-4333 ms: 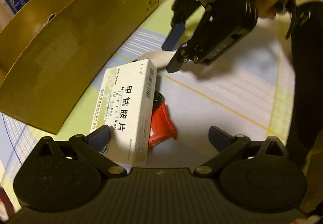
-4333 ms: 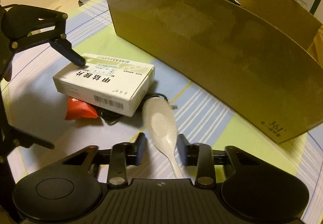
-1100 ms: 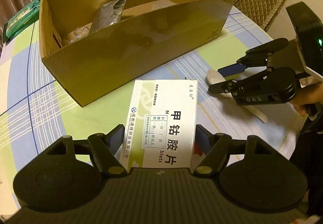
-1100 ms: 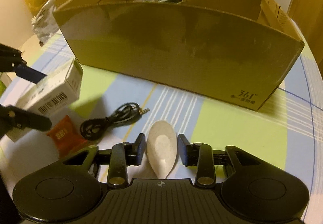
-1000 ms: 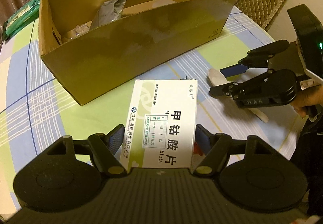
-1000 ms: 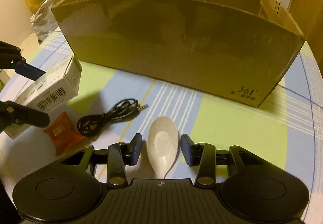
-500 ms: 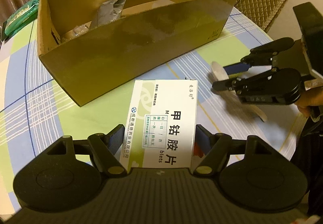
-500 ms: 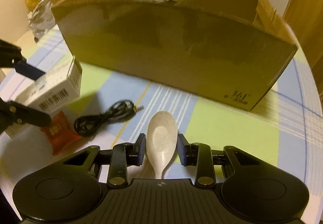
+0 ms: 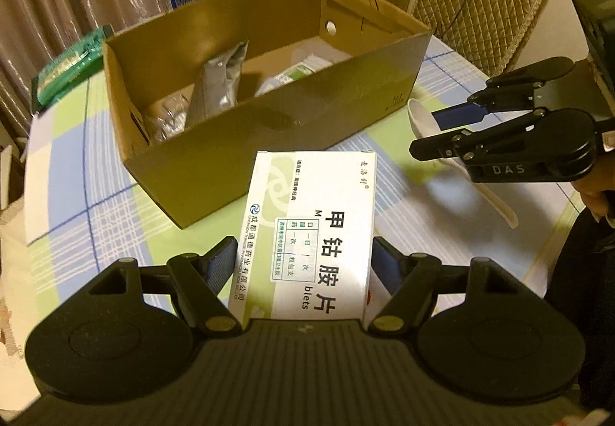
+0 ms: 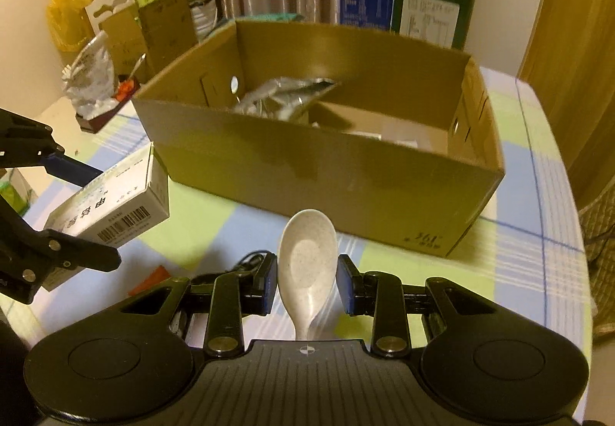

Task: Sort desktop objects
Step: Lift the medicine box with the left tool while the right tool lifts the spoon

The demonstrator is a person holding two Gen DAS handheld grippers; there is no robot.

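Left hand-held gripper (image 9: 303,264) clamped on medicine box (image 9: 311,226); right hand-held gripper (image 10: 306,282) clamped on spoon (image 10: 307,264). Cardboard box (image 10: 346,172) rim just ahead, open-topped.

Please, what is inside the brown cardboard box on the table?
Inside the cardboard box stands a silver foil pouch, leaning on the far wall. Beside it lie crinkled clear packaging and a white-green packet. The near wall hides the rest of the floor.
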